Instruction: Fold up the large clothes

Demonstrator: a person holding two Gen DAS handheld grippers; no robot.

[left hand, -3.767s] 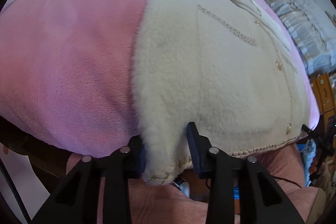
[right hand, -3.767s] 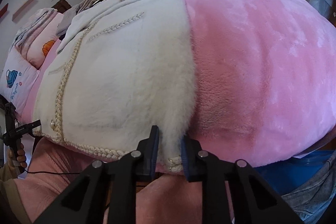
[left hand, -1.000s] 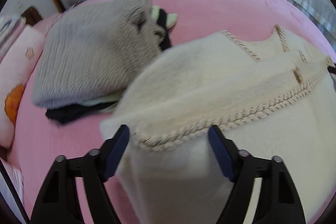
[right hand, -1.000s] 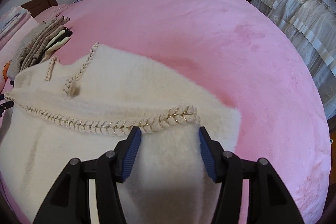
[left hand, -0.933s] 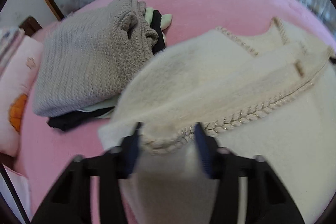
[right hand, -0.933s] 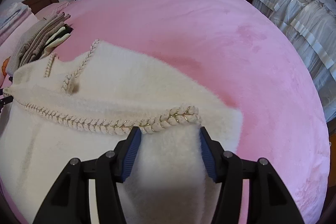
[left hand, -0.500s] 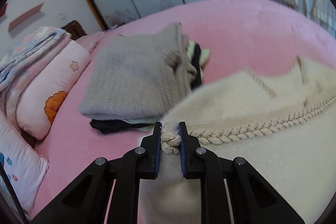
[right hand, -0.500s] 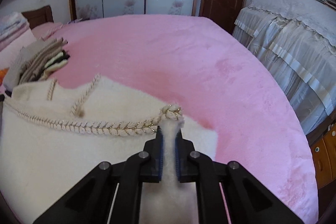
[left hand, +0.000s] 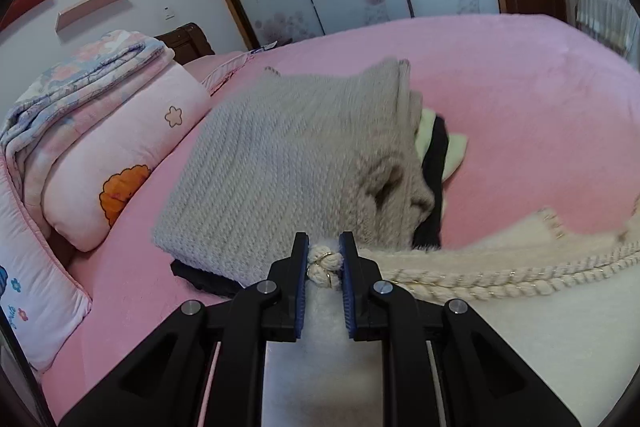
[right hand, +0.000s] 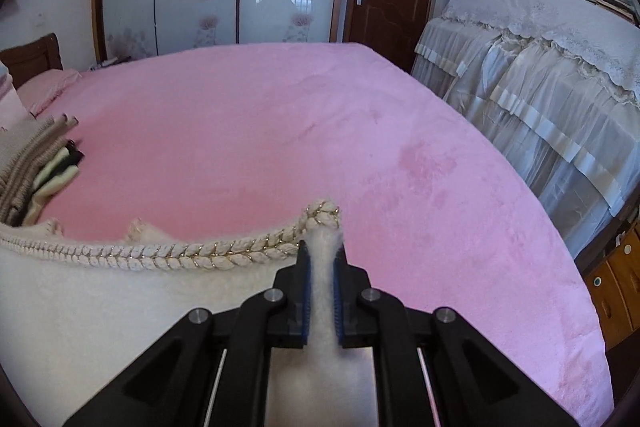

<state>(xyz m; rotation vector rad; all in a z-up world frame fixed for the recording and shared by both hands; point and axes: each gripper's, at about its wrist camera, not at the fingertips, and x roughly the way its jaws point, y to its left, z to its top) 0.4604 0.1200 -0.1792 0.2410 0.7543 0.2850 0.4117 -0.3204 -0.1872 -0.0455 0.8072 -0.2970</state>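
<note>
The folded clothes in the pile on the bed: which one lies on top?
The grey knitted sweater lies on top. Its ribbed knit covers the pile, while the black and pale green garments only peek out beneath it.

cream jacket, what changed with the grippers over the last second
Both grippers were open about a second ago, straddling the braided trim. Now the left gripper is shut on one corner of the cream jacket and the right gripper is shut on the other, and both views have tilted up toward the room. The folded grey sweater stack and the pink blanket stayed put.
</note>
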